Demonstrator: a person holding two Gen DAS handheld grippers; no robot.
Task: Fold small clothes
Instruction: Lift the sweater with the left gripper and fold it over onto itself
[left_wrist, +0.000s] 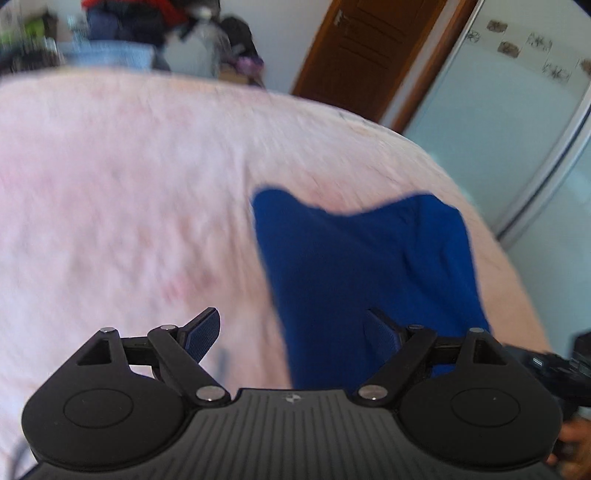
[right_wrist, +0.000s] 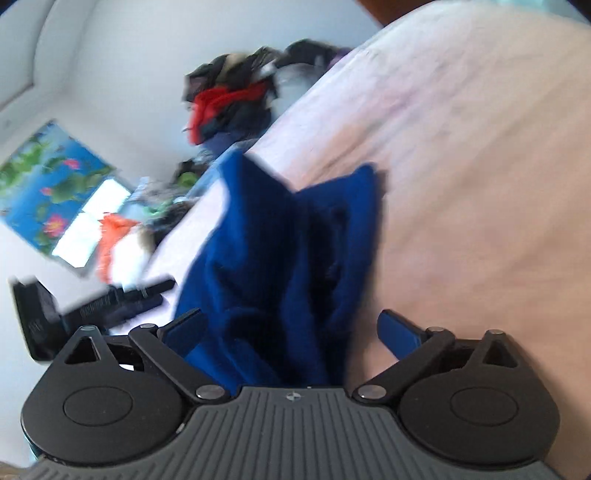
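Each gripper was built of matte black plastic. The left gripper (left_wrist: 291, 336) had a ribbed grey-black deck across the bottom of the frame with a small emblem at its centre, flanked by two round housings with shallow circular recesses. Black link arms ran up from silver pivot pins, past triangular cut-outs, to fingers (left_wrist: 202, 334) faced with dark blue textured pads. The right gripper (right_wrist: 291, 332) showed the same ribbed deck, emblem, round housings, silver pins and blue pads. A thin dark cable trailed at the lower left of the left wrist view.
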